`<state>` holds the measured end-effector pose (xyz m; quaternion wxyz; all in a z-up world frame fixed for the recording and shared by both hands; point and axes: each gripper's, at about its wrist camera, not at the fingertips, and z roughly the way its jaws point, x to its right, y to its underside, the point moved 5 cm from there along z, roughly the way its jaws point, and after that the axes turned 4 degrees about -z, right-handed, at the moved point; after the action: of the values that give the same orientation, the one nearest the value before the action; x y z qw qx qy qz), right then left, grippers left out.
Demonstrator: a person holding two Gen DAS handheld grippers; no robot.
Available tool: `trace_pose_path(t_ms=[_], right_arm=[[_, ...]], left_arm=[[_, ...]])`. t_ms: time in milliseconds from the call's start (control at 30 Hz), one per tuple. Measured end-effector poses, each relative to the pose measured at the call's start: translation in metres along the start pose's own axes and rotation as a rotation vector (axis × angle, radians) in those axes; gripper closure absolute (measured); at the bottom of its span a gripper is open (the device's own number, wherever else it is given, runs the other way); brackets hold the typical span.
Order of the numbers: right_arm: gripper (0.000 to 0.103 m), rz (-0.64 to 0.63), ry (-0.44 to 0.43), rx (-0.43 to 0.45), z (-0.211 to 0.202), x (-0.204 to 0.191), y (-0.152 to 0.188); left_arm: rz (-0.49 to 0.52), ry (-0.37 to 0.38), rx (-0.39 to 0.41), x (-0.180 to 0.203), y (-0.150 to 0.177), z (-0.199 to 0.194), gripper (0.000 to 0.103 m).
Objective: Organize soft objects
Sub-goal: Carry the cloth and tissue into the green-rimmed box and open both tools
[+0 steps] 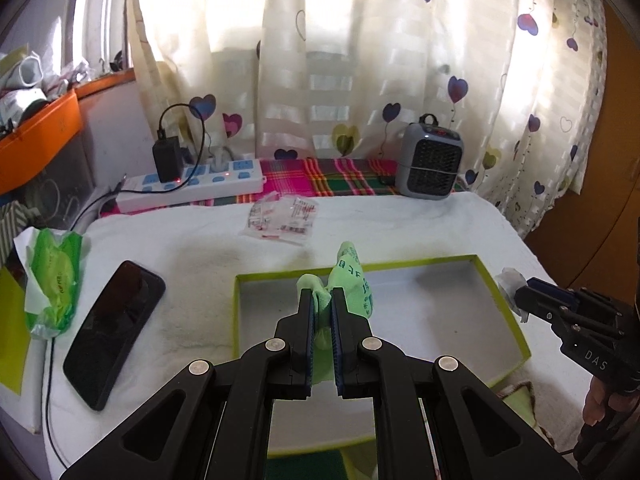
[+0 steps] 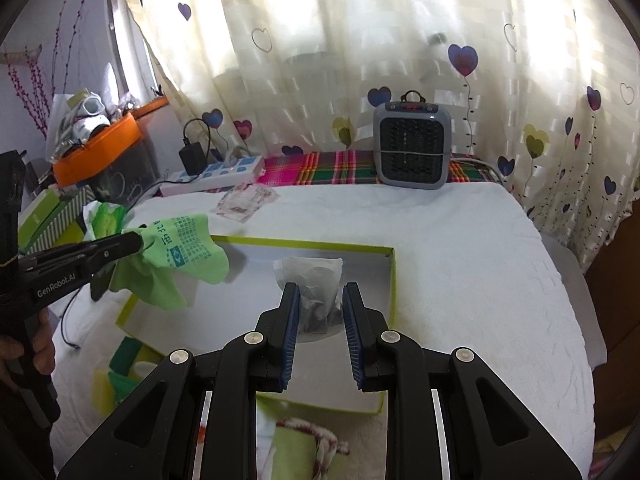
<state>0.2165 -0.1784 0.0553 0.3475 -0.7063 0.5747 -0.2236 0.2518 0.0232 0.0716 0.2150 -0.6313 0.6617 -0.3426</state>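
**A:** While the left gripper (image 1: 321, 300) hangs over the near-left part of the box (image 1: 502, 304), it's clamped tight on a green sock (image 2: 182, 258). The sock is pinched at one end and the rest droops off the tips, clear of the box floor as far as I can see. From the right camera that gripper comes in low from the left, almost level, with the sock dangling over the box's left wall.

**B:** And the right gripper (image 2: 319, 298)?

**A:** It's closed on a whitish wad (image 2: 310, 280), crumpled paper or a thin bag, can't tell which. The pads aren't fully together, the wad fills the gap. It sits at the box's right rim, angled in from the right side, a hand visible low on its handle.

**B:** Room to move?

**A:** The box has a lime-green rim and a bare grey floor, so plenty of space inside. It sits on a white towel (image 2: 460, 248) over the worktop. A phone (image 1: 114, 332) lies left of the box, well apart, with a green tissue pack (image 1: 54, 276) beyond it. A crinkly packet (image 1: 282, 220) lies behind the box, and a heater (image 2: 412, 146) stands at the back edge by the curtain (image 2: 320, 40).
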Motion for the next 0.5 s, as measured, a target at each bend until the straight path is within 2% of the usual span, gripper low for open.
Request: trace_pose_path(t_ms=[500], right_arm=[[0.08, -0.026, 0.047, -0.162, 0.07, 0.012, 0.004]], left_arm=[[0.008, -0.034, -0.122, -0.017, 0.013, 0.061, 0.096]])
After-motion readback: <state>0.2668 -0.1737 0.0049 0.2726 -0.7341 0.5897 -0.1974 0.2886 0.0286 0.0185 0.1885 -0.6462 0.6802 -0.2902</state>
